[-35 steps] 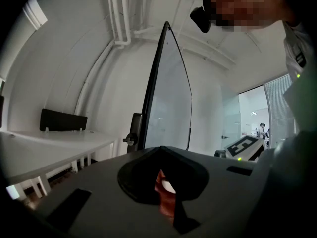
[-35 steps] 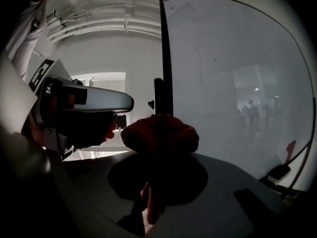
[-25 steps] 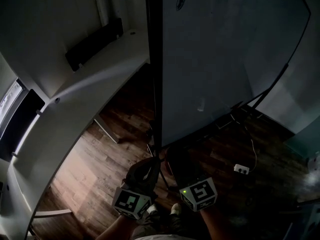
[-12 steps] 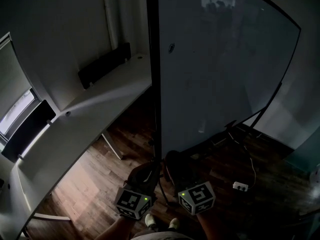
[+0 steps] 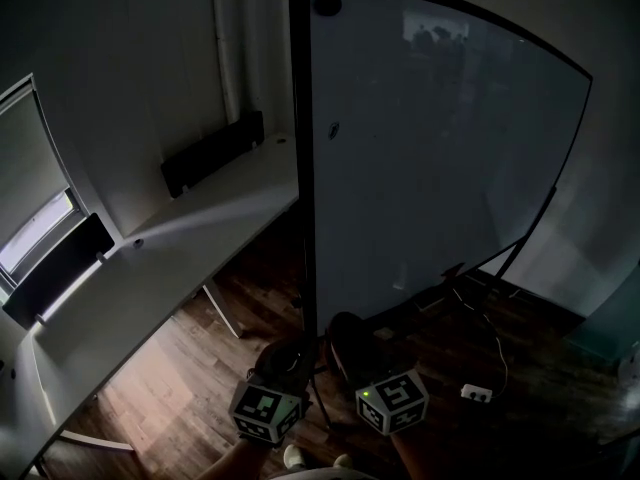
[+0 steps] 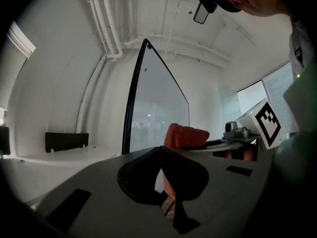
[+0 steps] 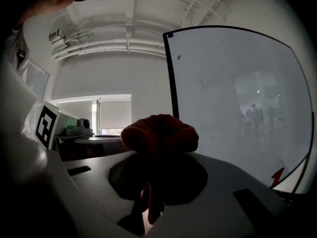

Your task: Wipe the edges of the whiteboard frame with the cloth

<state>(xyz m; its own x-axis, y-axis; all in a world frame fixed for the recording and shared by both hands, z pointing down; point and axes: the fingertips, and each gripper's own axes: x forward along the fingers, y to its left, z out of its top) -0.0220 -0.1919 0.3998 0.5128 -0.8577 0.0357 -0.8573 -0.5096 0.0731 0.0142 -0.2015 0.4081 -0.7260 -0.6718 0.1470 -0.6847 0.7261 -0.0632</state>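
Both grippers have sunk lower in view, and the top corner of the whiteboard frame [image 5: 302, 168] has appeared. The right gripper [image 7: 157, 155] clamps the red cloth [image 7: 159, 133] near the frame's foot. The left gripper [image 6: 161, 152] is closed and empty, and the white table [image 5: 180, 258] stands alongside.

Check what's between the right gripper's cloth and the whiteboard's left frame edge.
No object. In the left gripper view only bare board surface shows between the cloth and the frame edge; the right gripper grips it.
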